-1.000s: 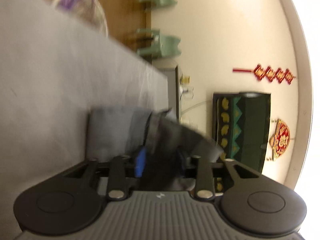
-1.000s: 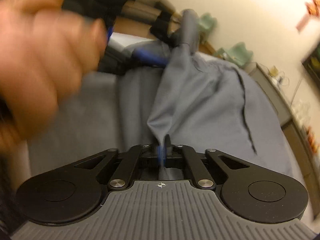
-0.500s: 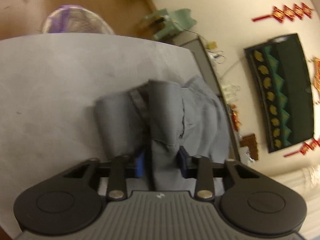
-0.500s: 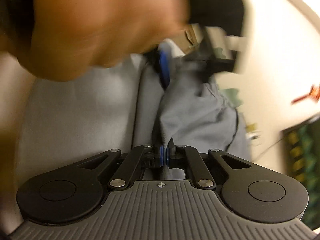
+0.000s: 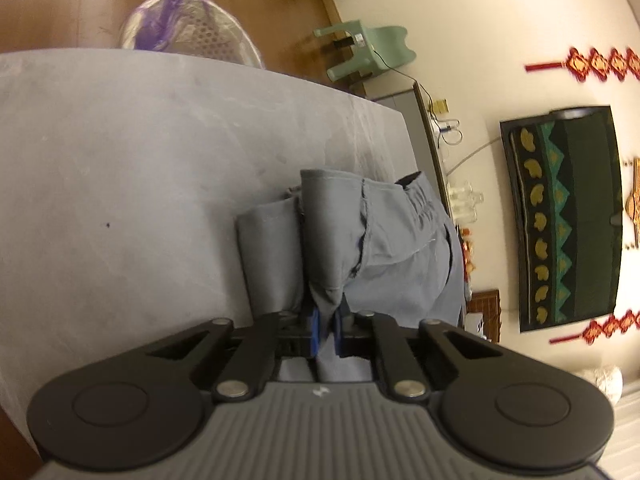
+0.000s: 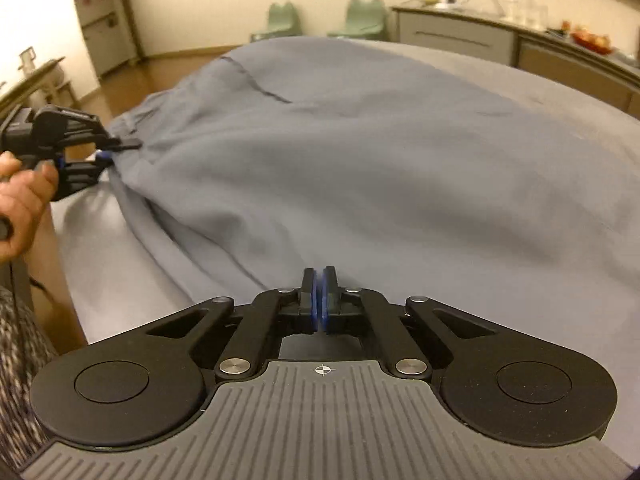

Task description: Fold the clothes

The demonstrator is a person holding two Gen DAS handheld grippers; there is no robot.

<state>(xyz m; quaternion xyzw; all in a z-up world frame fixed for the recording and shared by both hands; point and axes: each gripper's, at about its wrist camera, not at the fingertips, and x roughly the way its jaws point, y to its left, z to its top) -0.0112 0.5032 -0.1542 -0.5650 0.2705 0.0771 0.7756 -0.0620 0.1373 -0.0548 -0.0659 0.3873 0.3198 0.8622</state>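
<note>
Lower centre, both views | left gripper (image 5: 327, 322) clenched on grey-blue cotton garment (image 5: 360, 248), now flattened on grey table (image 5: 140, 180) | right gripper (image 6: 319, 296) closed; fabric between pads unclear.

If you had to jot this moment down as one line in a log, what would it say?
left gripper: shut on grey garment | right gripper: shut on garment edge | garment: lying on grey table
</note>
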